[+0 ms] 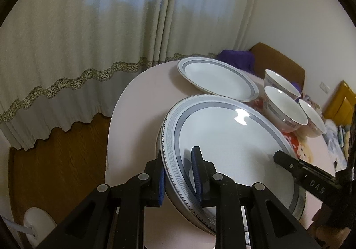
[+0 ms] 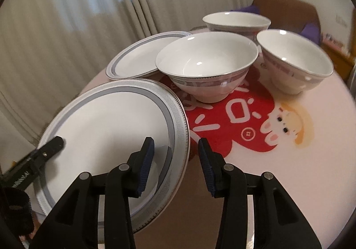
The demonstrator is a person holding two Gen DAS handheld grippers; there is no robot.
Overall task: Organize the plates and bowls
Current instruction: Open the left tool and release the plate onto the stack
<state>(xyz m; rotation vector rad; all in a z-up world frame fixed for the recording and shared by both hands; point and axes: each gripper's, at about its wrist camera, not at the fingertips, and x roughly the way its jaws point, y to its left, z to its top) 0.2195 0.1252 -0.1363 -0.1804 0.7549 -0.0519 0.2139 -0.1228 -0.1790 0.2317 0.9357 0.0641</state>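
Left gripper [image 1: 179, 179] pinches the large plate's [image 1: 224, 137] rim; right gripper [image 2: 175, 163] straddles the opposite rim, jaws parted, not gripping — one-sided hold risks tilting, slipping.

Ahead of my tools I see a pale curtain [image 1: 89, 48] with a lace band, a brown chair [image 2: 287, 11] holding purple cloth [image 1: 238, 57], and a cartoon mat [image 2: 244, 120] beneath.
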